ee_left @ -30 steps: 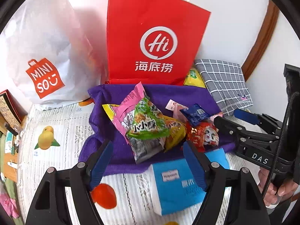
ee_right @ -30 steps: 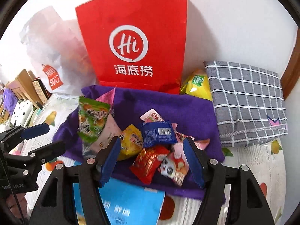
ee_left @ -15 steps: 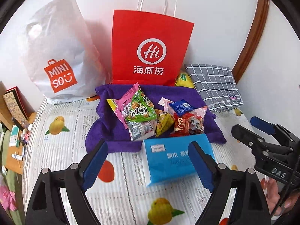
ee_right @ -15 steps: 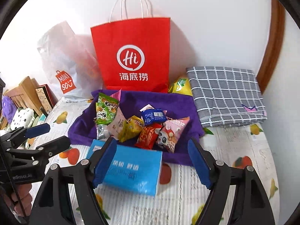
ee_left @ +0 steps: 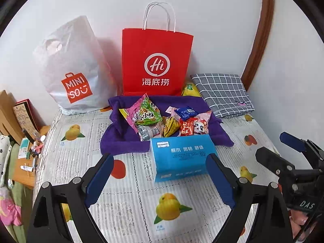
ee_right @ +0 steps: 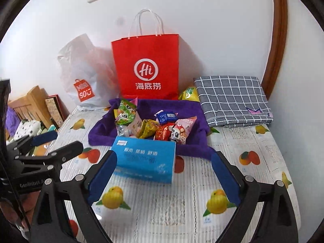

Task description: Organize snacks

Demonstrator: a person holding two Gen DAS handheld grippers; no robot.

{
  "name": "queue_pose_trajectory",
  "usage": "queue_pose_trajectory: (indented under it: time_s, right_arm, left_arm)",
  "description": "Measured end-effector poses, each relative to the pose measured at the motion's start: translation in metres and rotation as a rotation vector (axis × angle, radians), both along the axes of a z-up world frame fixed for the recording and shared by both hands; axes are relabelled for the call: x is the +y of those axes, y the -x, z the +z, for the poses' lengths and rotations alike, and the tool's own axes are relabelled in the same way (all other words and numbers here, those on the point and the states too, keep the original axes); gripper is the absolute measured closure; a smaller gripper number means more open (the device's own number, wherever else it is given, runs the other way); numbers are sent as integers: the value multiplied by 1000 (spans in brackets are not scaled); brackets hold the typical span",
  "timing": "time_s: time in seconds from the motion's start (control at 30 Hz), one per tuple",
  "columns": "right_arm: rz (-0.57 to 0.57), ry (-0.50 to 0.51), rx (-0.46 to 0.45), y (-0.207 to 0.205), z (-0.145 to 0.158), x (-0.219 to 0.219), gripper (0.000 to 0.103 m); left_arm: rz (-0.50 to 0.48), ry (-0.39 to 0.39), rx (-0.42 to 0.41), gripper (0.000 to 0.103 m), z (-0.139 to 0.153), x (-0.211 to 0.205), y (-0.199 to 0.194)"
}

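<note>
Purple cloth (ee_left: 121, 139): spread flat on the fruit-print bed cover (ee_left: 129, 202), in front of the red paper bag (ee_left: 157, 62).
Snack packets (ee_left: 166, 121): small crinkled foil pouches, green, pink, yellow, blue and red, heaped on the cloth's middle.
Blue tissue pack (ee_left: 180, 158): lying just before the heap.
Left gripper (ee_left: 160, 180): jaws opening, nothing between them.
Right gripper (ee_right: 164, 178): jaws opening, empty.

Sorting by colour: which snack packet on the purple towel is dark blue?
The small dark blue packet with a barcode, lying atop the pile behind the red packet; the others are green, yellow, red or pink.
</note>
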State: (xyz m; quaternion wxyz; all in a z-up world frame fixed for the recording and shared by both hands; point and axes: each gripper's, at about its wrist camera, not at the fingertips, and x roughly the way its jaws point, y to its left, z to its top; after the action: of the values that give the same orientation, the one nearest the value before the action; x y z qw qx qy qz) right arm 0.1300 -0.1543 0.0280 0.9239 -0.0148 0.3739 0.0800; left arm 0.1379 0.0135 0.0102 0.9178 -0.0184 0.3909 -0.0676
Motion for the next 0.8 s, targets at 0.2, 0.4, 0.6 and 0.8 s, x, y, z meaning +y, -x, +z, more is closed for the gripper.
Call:
queue_pose_trajectory:
  time_s: [0.2,0.4,0.6,0.8]
  right_arm:
    - [-21,-18,-1,19,2,-1,4]
    - [-52,-33,-1,29,3,-9,1]
    - [-75,-22,1,36,3,-13,0]
    - [-68,-9,-11,46,6,-9,0]
  left_arm:
    - [23,12,-8,10,5,5,19]
    - [38,19,-27,10,11,8,33]
    - [44,5,-54,10,17,5,45]
    - [51,-16,-73,10,21,2,53]
